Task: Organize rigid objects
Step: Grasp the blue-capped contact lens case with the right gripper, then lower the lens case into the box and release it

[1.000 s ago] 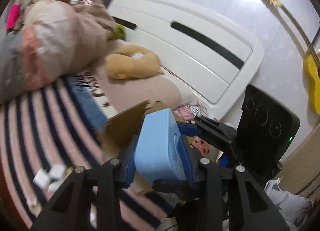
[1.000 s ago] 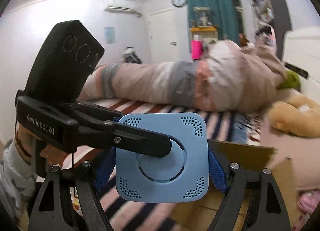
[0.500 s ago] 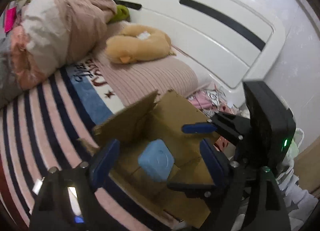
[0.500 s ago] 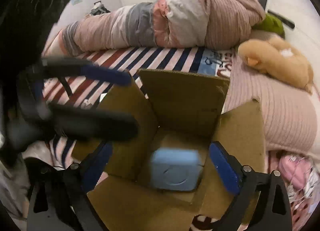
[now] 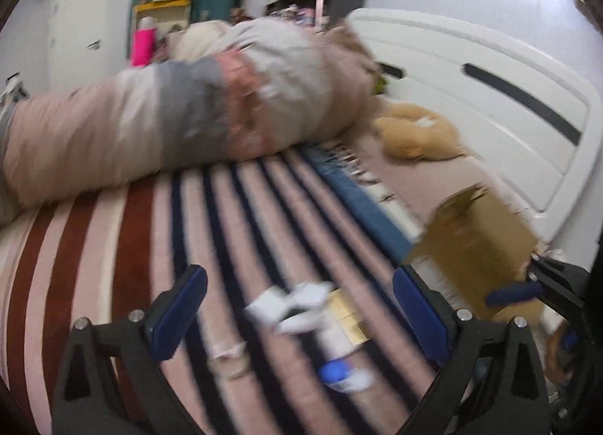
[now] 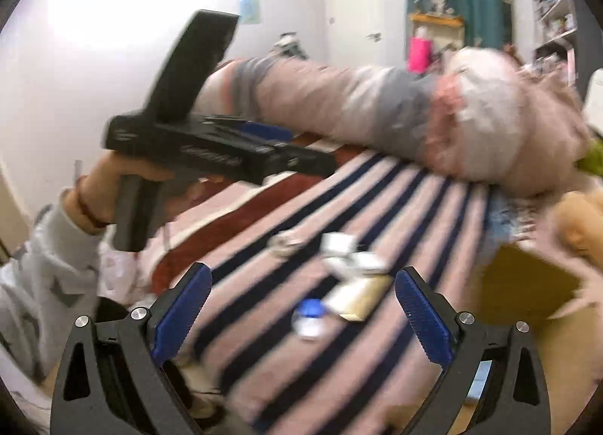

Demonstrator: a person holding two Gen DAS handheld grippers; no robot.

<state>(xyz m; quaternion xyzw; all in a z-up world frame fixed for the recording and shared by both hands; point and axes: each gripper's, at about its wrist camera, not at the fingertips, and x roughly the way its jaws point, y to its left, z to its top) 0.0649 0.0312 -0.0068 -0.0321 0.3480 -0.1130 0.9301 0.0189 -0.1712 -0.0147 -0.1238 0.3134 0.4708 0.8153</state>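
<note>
**Both claws spread wide over the bed's scattered items**

Left claw (image 5: 299, 312) is released and holds nothing, its blue pads framing a loose cluster on the striped bedspread (image 5: 113, 246): a small ring-like piece (image 5: 228, 357) at lower left of centre, white boxes (image 5: 290, 305) in the middle, a gold box (image 5: 346, 312) just right of them, and a blue-capped item (image 5: 341, 374) below. Blur hides finer detail. Further right, the cardboard box (image 5: 475, 242) stands open near the headboard, likely placed there as the collection bin. Right claw (image 6: 303, 316) is likewise released and empty, aimed at the same cluster from the other side. Judging by this, the next pick will come from these pieces, which lie close together, so a neighbour could be nudged.
</note>
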